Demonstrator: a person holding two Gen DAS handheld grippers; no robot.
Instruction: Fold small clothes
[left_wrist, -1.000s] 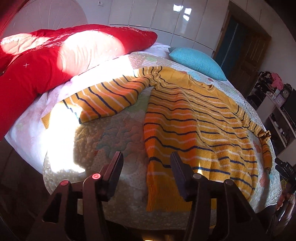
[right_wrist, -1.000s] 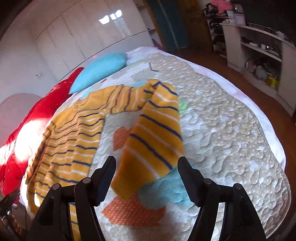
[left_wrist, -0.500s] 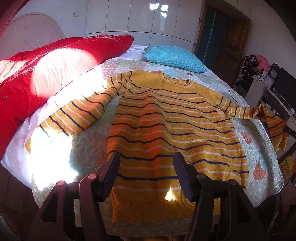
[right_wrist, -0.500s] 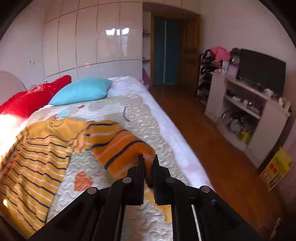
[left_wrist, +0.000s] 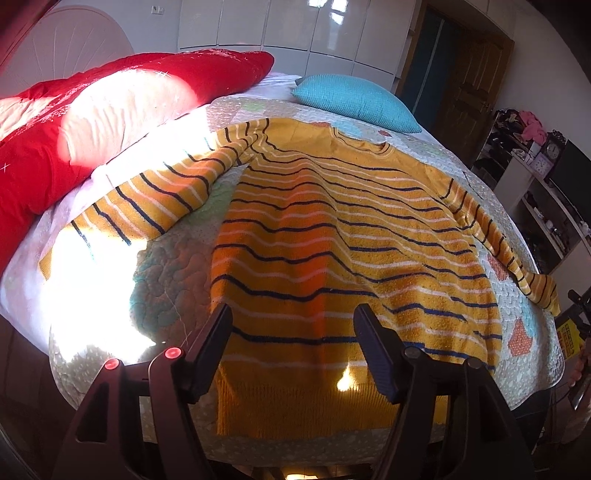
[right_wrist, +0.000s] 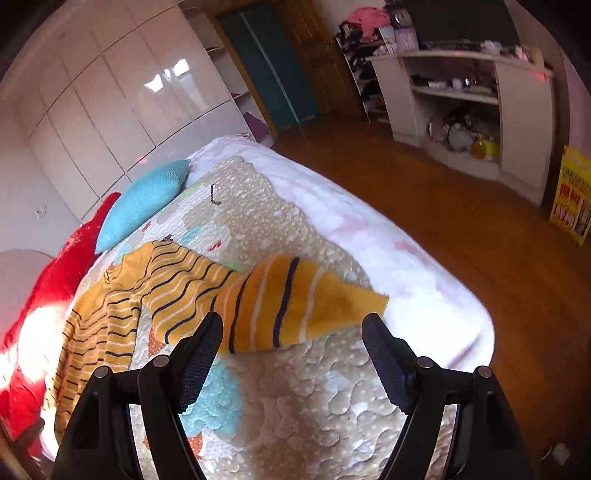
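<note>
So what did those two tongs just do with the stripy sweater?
The right tongs pinched the sleeve, pulled it out sideways, and are now opening, leaving it flat on the quilt. The left tongs shifted over the sweater hem, opening wider, holding nothing. The blue pillow and red duvet stayed put.

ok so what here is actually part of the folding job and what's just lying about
Part of the job:
- striped sweater, spread flat on the quilted bedspread
- left gripper, jaws opening
- right gripper, jaws opening, empty

Lying about:
- blue pillow
- red duvet
- shelf unit
</note>
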